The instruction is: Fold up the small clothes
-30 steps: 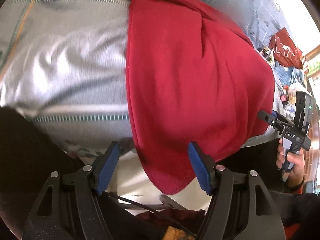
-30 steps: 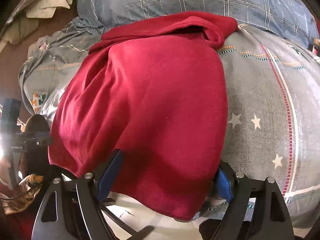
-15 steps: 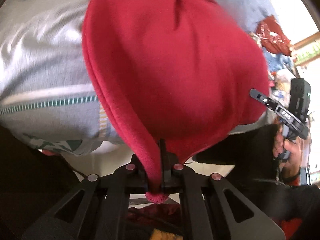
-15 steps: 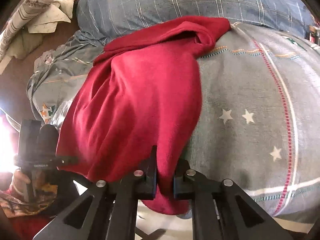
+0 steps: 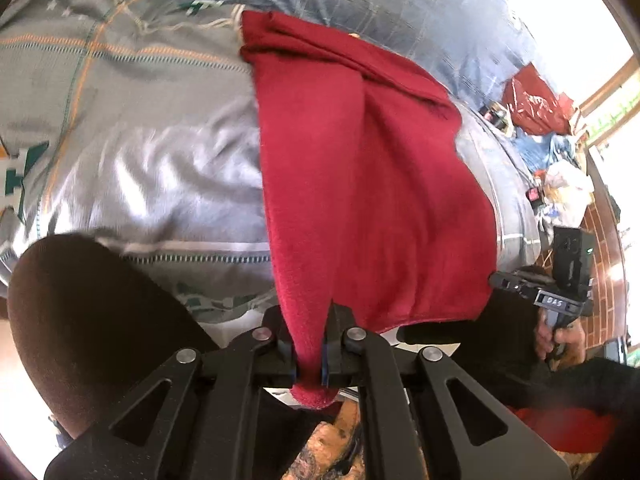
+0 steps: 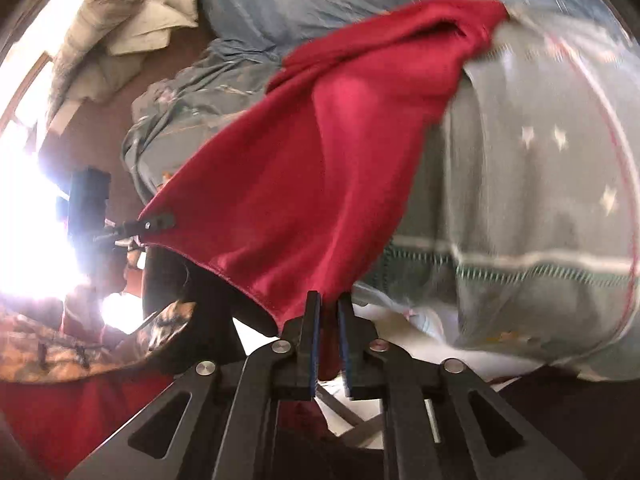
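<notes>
The left tool [image 5: 308,354] is clamped tight on a bunched near corner of the red cloth [image 5: 372,184], a rounded nub of fabric poking out behind its blue pads. The right tool [image 6: 328,344] grips the other near corner — its jaws have just been easing apart a little, yet cloth is between the pads and they press on it. In the left wrist view the right tool [image 5: 500,280] shows at the cloth's far edge, held by a hand [image 5: 560,336] (only partly visible). The cloth is lifted at its near edge and stretched between the two tools, while its far end — folded over on itself — lies on the grey patterned bedcover [image 5: 132,128] of the bed.
</notes>
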`<state>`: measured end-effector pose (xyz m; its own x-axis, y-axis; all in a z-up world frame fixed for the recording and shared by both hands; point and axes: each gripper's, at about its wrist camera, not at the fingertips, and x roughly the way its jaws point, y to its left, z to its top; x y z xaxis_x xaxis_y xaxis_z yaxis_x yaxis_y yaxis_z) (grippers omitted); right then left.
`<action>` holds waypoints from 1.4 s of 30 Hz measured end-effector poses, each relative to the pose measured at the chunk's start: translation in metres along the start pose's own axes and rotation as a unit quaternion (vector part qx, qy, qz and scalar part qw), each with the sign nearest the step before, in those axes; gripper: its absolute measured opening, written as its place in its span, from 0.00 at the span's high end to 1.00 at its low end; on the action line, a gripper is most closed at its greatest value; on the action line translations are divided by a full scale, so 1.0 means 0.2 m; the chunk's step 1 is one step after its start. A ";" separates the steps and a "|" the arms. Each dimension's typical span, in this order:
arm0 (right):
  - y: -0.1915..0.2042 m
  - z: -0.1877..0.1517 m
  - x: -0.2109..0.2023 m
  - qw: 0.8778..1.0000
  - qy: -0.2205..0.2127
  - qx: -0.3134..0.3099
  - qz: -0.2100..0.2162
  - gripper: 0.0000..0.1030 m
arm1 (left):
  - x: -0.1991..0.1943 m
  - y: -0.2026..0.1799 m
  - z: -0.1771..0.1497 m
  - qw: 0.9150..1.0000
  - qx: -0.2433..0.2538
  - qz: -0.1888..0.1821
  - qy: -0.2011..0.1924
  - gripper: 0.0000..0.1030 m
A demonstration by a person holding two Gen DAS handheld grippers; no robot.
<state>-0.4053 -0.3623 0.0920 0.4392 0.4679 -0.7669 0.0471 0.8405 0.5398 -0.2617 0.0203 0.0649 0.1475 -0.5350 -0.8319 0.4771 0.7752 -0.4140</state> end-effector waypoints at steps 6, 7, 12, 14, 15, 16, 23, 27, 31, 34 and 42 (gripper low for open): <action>-0.04 0.01 0.08 1.000 -0.002 0.025 0.007 0.35 | 0.04 -0.05 0.00 1.000 0.008 0.007 0.003 0.95; -0.04 0.00 0.10 0.999 -0.001 0.033 0.015 0.39 | 0.05 -0.04 0.00 1.000 0.007 0.005 0.003 0.95; -0.09 0.02 0.18 0.998 0.015 0.062 0.001 0.81 | 0.05 -0.05 0.00 1.000 0.003 0.001 0.002 0.95; -0.06 0.01 0.12 0.999 -0.004 0.048 0.005 0.96 | 0.03 -0.05 0.00 1.000 0.001 -0.001 -0.001 0.95; -0.04 0.01 0.09 0.999 -0.014 0.042 0.006 0.96 | 0.01 -0.05 0.00 1.000 0.000 -0.002 -0.005 0.95; -0.03 0.01 0.07 0.999 -0.019 0.041 0.010 0.97 | 0.00 -0.04 0.01 1.000 -0.002 -0.005 -0.008 0.95; -0.11 0.00 -0.05 0.996 -0.043 0.070 -0.046 0.40 | -0.03 -0.06 0.03 1.000 0.016 -0.007 -0.017 0.95; -0.13 0.14 -0.14 0.991 -0.095 0.073 -0.065 0.31 | -0.02 -0.05 0.03 1.000 0.015 -0.004 -0.013 0.95; -0.13 0.47 -0.16 0.976 -0.179 0.042 -0.115 0.34 | 0.02 -0.06 0.04 1.000 0.008 -0.001 -0.008 0.95; -0.22 0.74 -0.06 0.965 -0.194 0.052 -0.167 0.34 | 0.03 -0.07 0.03 1.000 0.007 -0.001 -0.008 0.95; -0.32 0.99 0.10 0.957 -0.159 0.010 -0.243 0.93 | 0.06 -0.08 0.03 1.000 0.003 -0.002 0.001 0.95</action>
<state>-0.2218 -0.4616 0.1105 0.6123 -0.0859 -0.7860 0.3302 0.9310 0.1554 -0.2622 -0.0003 0.0626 0.1437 -0.5374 -0.8310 0.4824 0.7712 -0.4153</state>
